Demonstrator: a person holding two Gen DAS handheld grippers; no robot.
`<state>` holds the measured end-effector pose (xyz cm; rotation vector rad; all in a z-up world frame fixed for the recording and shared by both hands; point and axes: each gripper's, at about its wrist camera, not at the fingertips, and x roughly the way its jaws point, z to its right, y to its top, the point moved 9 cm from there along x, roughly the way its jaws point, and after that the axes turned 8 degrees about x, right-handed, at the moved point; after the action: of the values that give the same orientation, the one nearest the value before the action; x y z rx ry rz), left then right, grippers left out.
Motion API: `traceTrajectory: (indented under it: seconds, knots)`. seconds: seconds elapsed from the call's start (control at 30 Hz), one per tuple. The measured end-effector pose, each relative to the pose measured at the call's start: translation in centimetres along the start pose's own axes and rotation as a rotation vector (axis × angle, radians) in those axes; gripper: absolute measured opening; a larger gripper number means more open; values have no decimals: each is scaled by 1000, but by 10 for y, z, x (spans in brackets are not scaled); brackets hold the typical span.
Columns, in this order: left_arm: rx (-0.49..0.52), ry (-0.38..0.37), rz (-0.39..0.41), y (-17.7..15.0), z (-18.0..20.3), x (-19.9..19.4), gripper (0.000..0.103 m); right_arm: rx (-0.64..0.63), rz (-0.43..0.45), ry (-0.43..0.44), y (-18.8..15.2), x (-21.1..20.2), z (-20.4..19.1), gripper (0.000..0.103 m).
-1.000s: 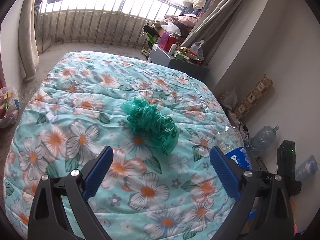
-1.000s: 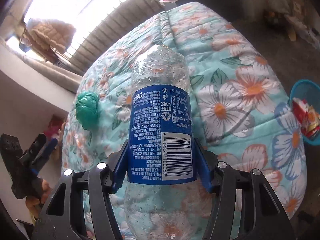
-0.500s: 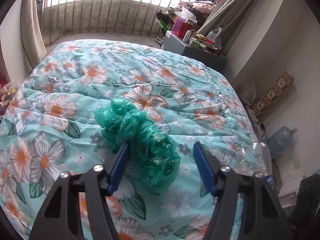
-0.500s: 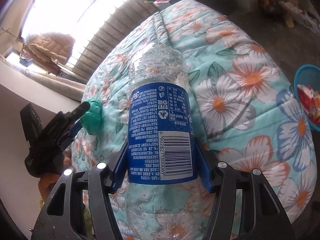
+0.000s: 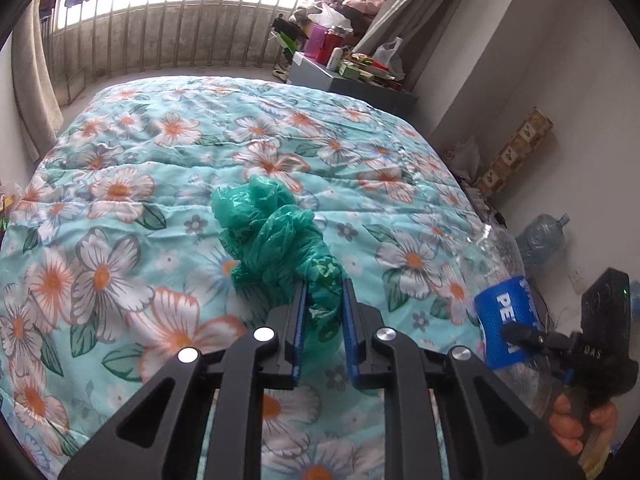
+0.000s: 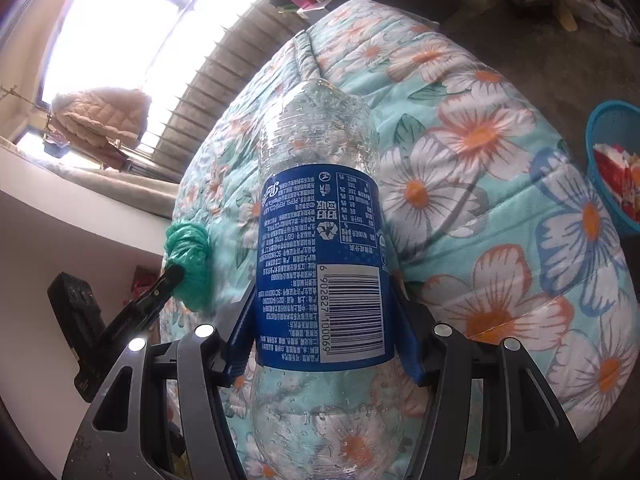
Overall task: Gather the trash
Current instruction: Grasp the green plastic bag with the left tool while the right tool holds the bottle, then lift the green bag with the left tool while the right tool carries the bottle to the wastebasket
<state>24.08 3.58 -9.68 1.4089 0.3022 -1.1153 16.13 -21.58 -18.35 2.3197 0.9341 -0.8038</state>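
Two grippers over one big bed here, and the floral quilt (image 5: 168,168) is the thing to orient by — turquoise with white-and-orange flowers, a bit rumpled, covering the whole mattress. Beyond its far edge runs a barred balcony railing (image 5: 160,36) with bright daylight behind it, and off the far right corner sits a grey cabinet (image 5: 344,84) piled with clutter. On the floor to the right of the quilt there's a big water jug (image 5: 540,240) against the white wall. From the right wrist view a blue basket (image 6: 612,168) with red wrappers in it stands on the floor just off the quilt's edge.

The crumpled green plastic bag (image 5: 276,232) lies near the middle of the quilt. The left gripper (image 5: 324,300) has its blue pads on the near end of it, jaws closing with the bag pinched between them. The right gripper (image 6: 320,312) is clamped on an empty Pepsi bottle (image 6: 320,240), pads on both sides of the blue label, held over the quilt's near right edge.

Compared with a second ago — back then the left jaws were spread wide and short of the bag; now they've moved in and squeezed down on it. The bottle grip looks unchanged.
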Motion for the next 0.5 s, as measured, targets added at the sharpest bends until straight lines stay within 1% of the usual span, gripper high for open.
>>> traceTrajectory:
  seconds: [0.07,0.2,0.3,0.4,0.5]
  knots:
    - [45,-37,-16,-9,12,-8,15,6,0,2,-3,-2,1,56]
    - [167,-135,-63,-31,44,-25,15,31,1,7,-8,-10,9,56]
    - [244,-184,-109,-50,62,-34,16,45,2,5,-13,-16,14,56]
    - [264,-195,-141,-64,66,-34,17,50,1,2,-16,-19,15,56]
    - [240,-194,-160,-72,64,-29,19,55,-5,3,-16,-19,17,56]
